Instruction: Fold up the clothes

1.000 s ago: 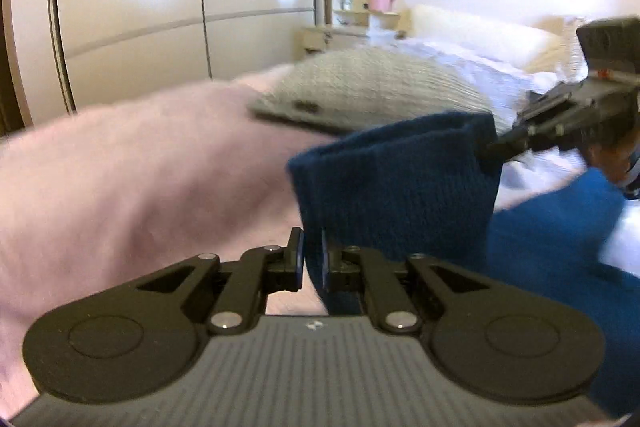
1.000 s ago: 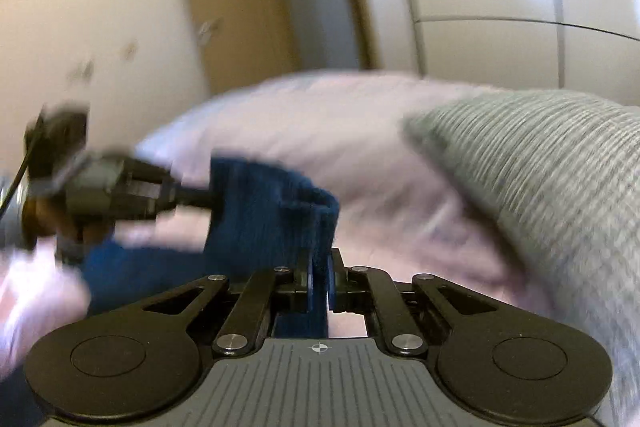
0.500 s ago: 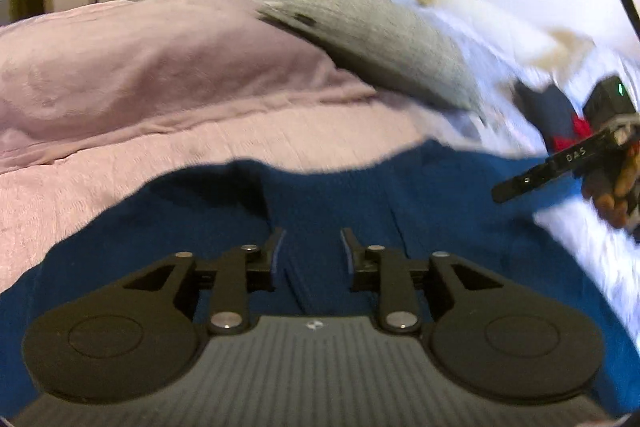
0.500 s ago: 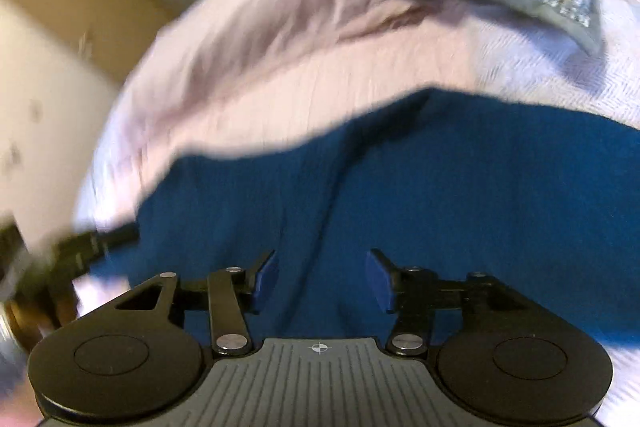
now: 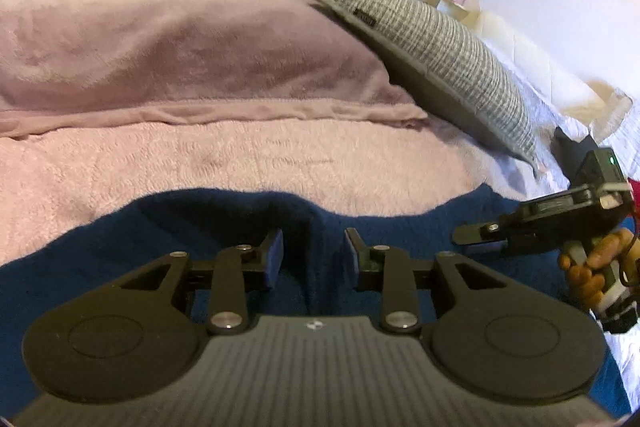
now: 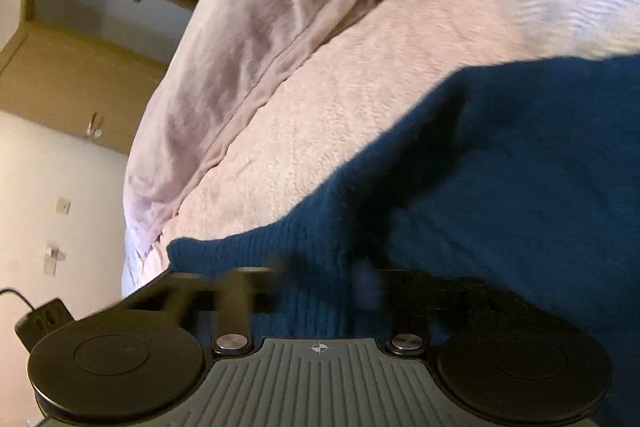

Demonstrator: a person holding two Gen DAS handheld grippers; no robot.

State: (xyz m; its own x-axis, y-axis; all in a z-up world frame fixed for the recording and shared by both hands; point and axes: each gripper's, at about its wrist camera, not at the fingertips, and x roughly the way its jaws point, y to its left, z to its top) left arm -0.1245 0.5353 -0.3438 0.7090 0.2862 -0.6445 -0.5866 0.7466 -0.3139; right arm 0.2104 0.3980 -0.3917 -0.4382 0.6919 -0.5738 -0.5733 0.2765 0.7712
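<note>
The blue sweater (image 5: 200, 227) lay spread on the bed (image 5: 240, 163), thick fuzzy knit on a pink nubbly blanket; I judged the folding barely begun, with creases to smooth. The left hand-held gripper (image 5: 314, 251) hung spread above it, pinching nothing. The right hand-held gripper (image 6: 320, 283) was blurred, apparently pressed together on a ribbed edge. A grey woven pillow (image 5: 440, 59) sat behind.

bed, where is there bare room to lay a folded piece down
Free: the pink bedspread strip between the blue sweater edge and the folded-back mauve blanket. Crowded: the right side, where the grey pillow and the right gripper sit, and the near side under the sweater.
</note>
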